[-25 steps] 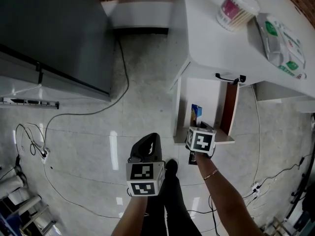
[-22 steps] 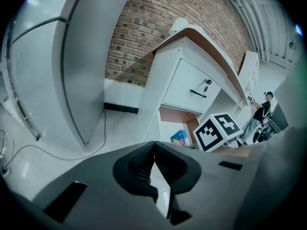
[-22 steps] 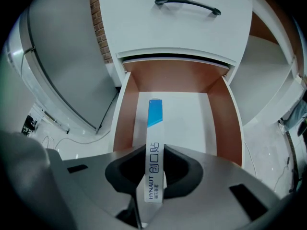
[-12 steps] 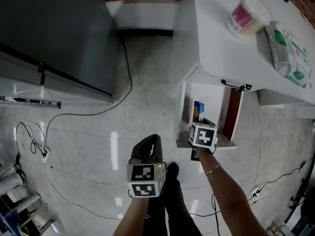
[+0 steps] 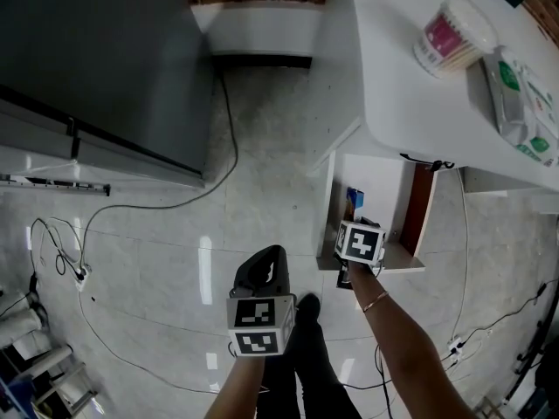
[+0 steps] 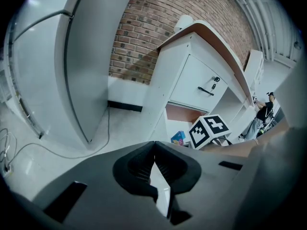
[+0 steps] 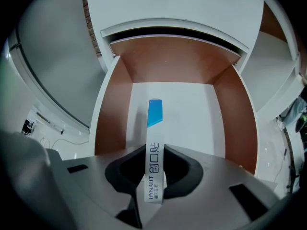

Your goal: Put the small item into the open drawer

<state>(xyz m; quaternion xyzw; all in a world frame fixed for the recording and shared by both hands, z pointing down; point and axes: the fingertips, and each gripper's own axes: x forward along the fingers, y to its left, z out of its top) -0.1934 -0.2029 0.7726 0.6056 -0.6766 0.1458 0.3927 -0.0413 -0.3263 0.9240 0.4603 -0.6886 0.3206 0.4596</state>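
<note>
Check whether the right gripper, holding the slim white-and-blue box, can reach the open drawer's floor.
Probably yes. The right gripper, shut on the slim white-and-blue box, points straight into the open brown-walled drawer, with nothing between them.

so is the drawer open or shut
Open: the right gripper view looks straight into the drawer, brown side walls and white floor showing beyond the small box.

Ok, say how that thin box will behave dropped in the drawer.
The box looks like stiff, light card: it juts straight from the right gripper. Narrow and held on edge, it will probably tip flat in the drawer.
</note>
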